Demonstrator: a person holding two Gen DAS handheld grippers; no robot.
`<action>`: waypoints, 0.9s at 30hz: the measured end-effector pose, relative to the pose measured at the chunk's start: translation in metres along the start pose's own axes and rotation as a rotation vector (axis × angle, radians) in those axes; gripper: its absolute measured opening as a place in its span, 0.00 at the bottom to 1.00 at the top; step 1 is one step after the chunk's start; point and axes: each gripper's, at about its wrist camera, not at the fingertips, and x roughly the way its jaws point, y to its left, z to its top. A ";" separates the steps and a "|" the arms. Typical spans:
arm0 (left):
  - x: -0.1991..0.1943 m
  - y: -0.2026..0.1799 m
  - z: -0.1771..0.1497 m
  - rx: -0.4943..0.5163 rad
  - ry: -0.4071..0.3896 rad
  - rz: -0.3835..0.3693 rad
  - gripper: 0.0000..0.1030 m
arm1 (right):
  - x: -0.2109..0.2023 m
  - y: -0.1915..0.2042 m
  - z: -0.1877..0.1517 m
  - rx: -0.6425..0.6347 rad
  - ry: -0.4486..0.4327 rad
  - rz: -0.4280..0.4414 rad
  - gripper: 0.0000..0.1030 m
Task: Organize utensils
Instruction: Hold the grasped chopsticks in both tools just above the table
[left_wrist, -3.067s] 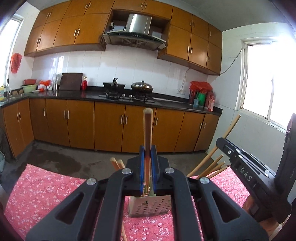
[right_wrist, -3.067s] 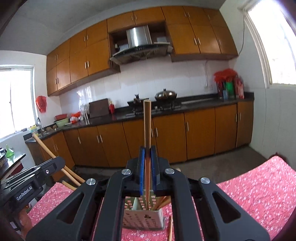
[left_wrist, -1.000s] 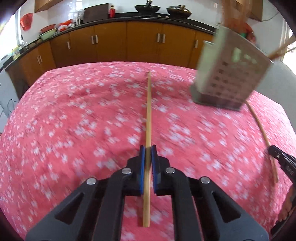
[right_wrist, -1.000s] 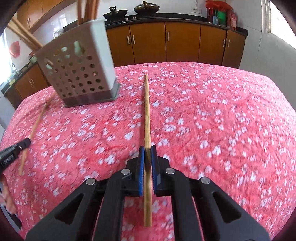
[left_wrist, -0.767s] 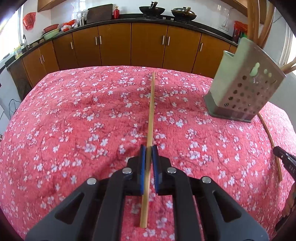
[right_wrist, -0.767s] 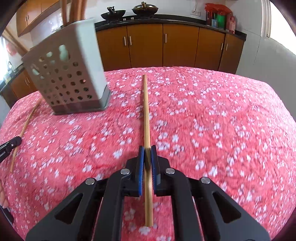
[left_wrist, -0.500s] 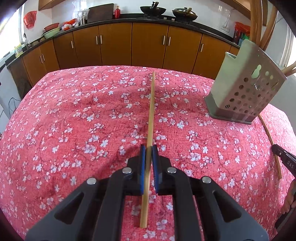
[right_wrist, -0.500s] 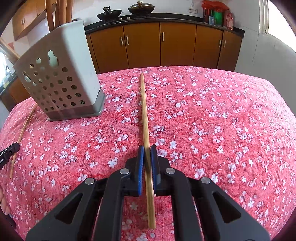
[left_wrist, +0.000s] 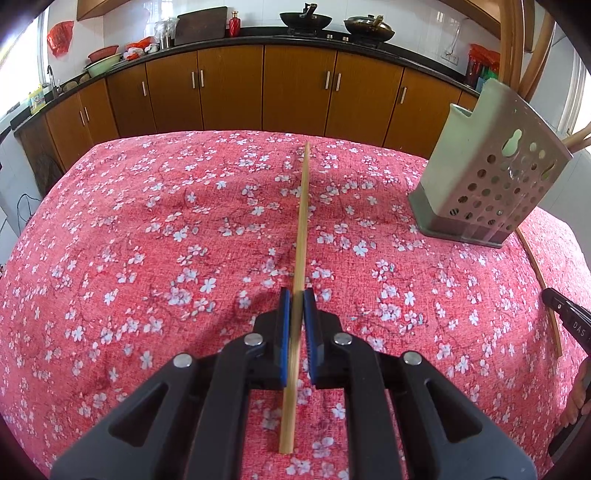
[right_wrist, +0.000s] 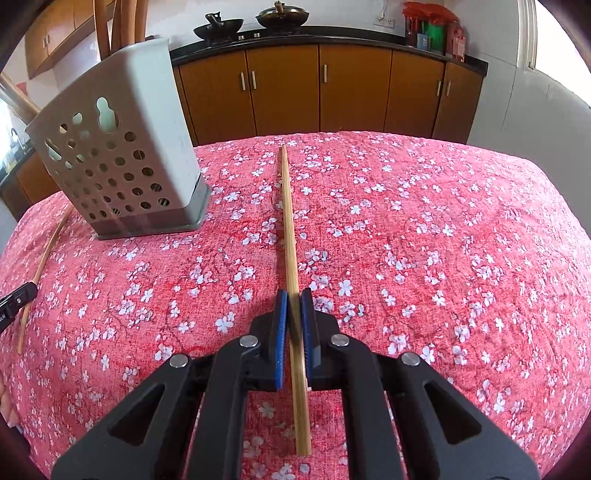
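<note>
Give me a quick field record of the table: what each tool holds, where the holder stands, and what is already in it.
left tool: shut on a chopstick lying on the tablecloth
right tool: shut on a chopstick lying on the cloth
utensil holder: upright on the cloth, between the two chopsticks
holder contents: several chopsticks standing up out of it

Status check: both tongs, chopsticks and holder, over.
Left tongs shut on chopstick. Right tongs shut on second chopstick. Perforated holder upright on red cloth, chopsticks inside. Path unobstructed.
</note>
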 end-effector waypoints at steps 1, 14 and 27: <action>0.000 0.000 0.000 0.000 0.000 0.000 0.11 | 0.000 0.000 0.000 0.000 0.000 0.000 0.08; 0.000 0.000 0.000 -0.006 0.000 -0.004 0.11 | 0.000 0.000 0.000 0.000 0.000 0.000 0.08; 0.000 0.000 0.000 -0.011 0.001 -0.008 0.11 | 0.000 0.000 0.001 0.001 0.000 0.000 0.08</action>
